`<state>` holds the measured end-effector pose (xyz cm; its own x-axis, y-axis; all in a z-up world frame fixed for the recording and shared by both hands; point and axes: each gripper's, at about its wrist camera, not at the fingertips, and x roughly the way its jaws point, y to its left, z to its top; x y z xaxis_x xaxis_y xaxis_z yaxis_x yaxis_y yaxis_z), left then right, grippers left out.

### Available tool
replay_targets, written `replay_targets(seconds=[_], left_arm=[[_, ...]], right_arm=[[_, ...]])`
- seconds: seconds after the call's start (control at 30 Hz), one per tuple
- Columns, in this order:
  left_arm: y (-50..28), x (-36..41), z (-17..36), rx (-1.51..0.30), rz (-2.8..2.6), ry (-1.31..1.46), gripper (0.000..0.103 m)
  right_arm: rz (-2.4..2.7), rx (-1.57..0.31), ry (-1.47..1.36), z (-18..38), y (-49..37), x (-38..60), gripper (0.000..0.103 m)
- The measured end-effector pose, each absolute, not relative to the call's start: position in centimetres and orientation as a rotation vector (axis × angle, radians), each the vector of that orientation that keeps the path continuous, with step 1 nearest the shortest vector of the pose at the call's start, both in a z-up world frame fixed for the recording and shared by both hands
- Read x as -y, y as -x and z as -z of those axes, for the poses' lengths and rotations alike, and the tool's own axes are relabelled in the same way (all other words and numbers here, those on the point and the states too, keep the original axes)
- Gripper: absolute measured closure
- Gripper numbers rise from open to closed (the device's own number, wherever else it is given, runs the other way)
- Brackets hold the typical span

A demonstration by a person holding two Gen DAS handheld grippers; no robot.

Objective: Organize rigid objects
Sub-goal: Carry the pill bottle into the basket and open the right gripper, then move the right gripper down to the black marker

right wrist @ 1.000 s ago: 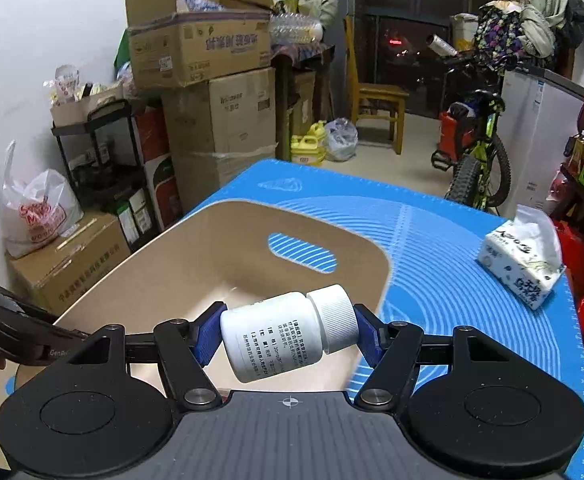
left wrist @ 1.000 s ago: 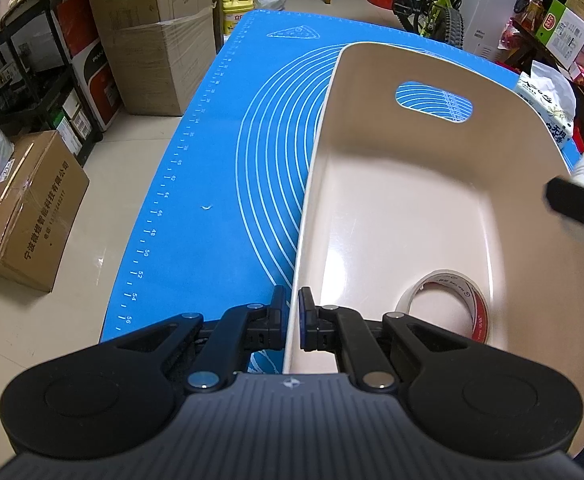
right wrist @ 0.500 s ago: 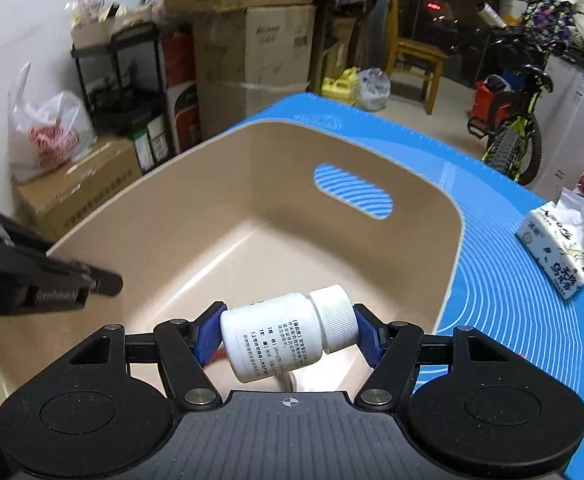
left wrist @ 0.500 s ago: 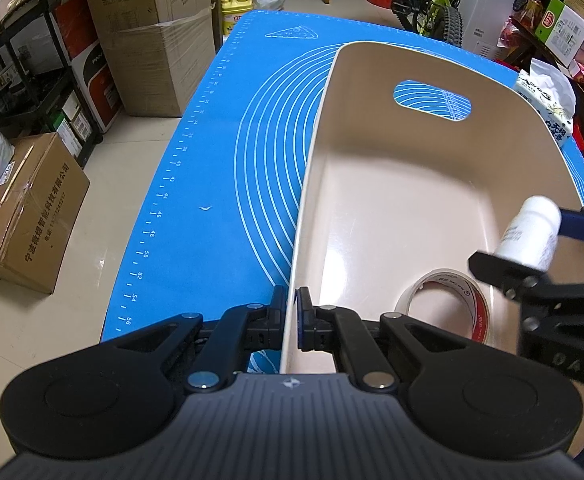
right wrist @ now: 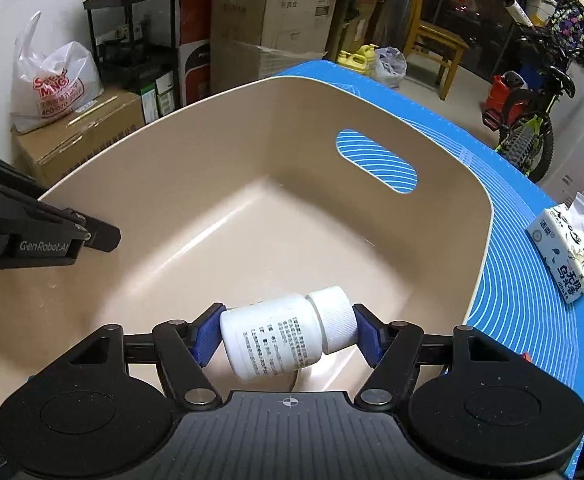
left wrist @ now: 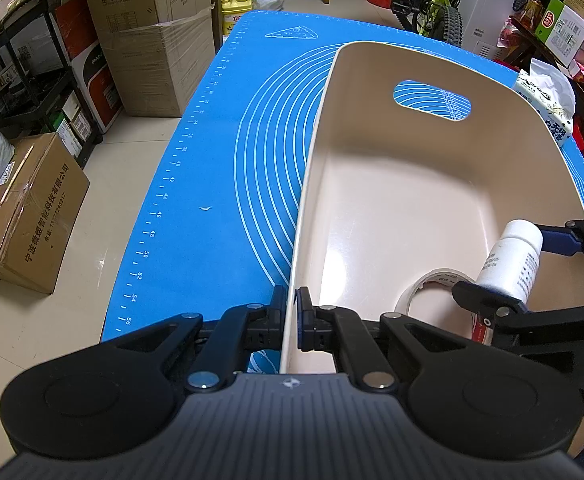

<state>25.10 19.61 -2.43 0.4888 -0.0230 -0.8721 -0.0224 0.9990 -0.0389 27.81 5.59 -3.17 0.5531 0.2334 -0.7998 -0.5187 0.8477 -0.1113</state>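
Beige bin (left wrist: 431, 200) sits on the blue mat (left wrist: 212, 184). The left gripper (left wrist: 290, 312) pinches the bin's near wall. Above the bin floor, the right gripper (right wrist: 288, 332) clamps a white bottle (right wrist: 284, 332) end to end, over the tape roll (left wrist: 423, 284). Dropped there, it may bounce off the roll.

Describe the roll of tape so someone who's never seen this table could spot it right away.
Find the blue mat with the big beige bin on it. The tape lies flat on the bin's floor at its near end, below the white bottle held in the right gripper. It is the only ring-shaped thing there, with a hollow middle.
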Motion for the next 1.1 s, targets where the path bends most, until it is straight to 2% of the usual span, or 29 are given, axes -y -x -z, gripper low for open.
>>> replay_targets(seconds=[0.77, 1.1], left_arm=[[-25.1, -19.6, 2.4, -1.06, 0.001, 0.047, 0.097], [-25.1, -19.6, 2.4, -1.06, 0.001, 0.048, 0.097]], right_arm=[[-0.371, -0.666, 0.114, -3.6, -25.4, 3.7, 0.026], [-0.245, -0.652, 0.071, -3.4, -25.5, 9.2, 0.026]])
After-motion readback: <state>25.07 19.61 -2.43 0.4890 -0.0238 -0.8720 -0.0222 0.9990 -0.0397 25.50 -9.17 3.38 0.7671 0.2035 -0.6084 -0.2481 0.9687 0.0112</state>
